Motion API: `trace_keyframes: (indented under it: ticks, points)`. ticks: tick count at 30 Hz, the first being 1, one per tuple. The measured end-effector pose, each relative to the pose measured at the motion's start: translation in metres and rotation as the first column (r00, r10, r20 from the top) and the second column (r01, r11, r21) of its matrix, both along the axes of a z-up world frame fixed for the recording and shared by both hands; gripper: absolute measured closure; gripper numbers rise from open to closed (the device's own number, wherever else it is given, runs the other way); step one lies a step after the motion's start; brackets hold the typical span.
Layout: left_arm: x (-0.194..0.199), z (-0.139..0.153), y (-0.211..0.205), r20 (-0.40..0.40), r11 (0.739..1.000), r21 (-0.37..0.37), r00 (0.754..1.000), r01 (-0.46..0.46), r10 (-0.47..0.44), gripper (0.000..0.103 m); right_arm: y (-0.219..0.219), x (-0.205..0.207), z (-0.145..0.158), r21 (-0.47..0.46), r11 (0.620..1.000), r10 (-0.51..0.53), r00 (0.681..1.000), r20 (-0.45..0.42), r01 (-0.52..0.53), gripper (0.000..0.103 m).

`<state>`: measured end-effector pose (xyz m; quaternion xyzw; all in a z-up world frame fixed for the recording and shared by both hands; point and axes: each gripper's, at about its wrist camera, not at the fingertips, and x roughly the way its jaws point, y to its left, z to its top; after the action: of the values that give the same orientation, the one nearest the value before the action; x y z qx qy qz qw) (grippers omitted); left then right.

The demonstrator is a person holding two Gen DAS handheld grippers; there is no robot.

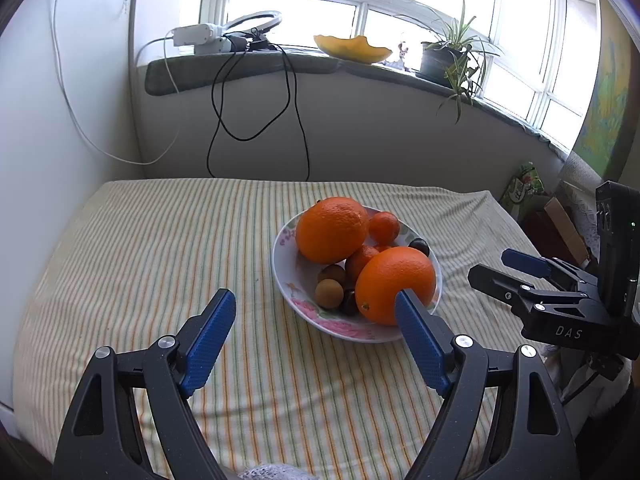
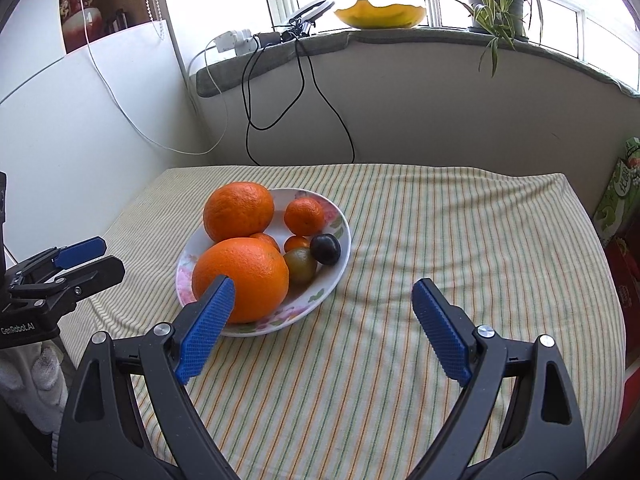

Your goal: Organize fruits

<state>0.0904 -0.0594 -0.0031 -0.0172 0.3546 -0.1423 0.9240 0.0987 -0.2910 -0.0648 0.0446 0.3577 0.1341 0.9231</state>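
Floral plate [image 2: 340, 216] of fruit sits mid-table on striped cloth [image 2: 440, 240]. Left gripper [image 1: 316, 316]: jaws wide apart, holding nothing, plate ahead to its right. Right gripper [image 2: 324, 304]: jaws wide apart, holding nothing, plate ahead-left. Nearest big orange [image 2: 248, 276] lies just beyond both.

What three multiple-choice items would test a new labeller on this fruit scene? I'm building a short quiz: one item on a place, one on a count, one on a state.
1. Where is the fruit?
A. On the windowsill
B. In the floral bowl on the striped cloth
C. Loose on the cloth

2. How many large oranges are there?
A. One
B. Two
C. Four

3. How are the two grippers?
A. Both open, empty
B. Both shut
C. Left holds an orange

Key: 1 B, all the fruit sits inside the bowl. 2 B, near orange and far orange. 3 A, left gripper and right gripper have spread jaws gripping nothing.
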Motion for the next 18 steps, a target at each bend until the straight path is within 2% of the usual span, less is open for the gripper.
trace_keyframes:
  ticks: [18]
  points:
    - [-0.0010,0.0016,-0.0008,0.007,1.000,0.005,1.000,-0.007,0.007,0.021,0.0042,-0.0009,-0.0022,-0.004,1.000,0.008,1.000,-0.009,-0.008,0.011]
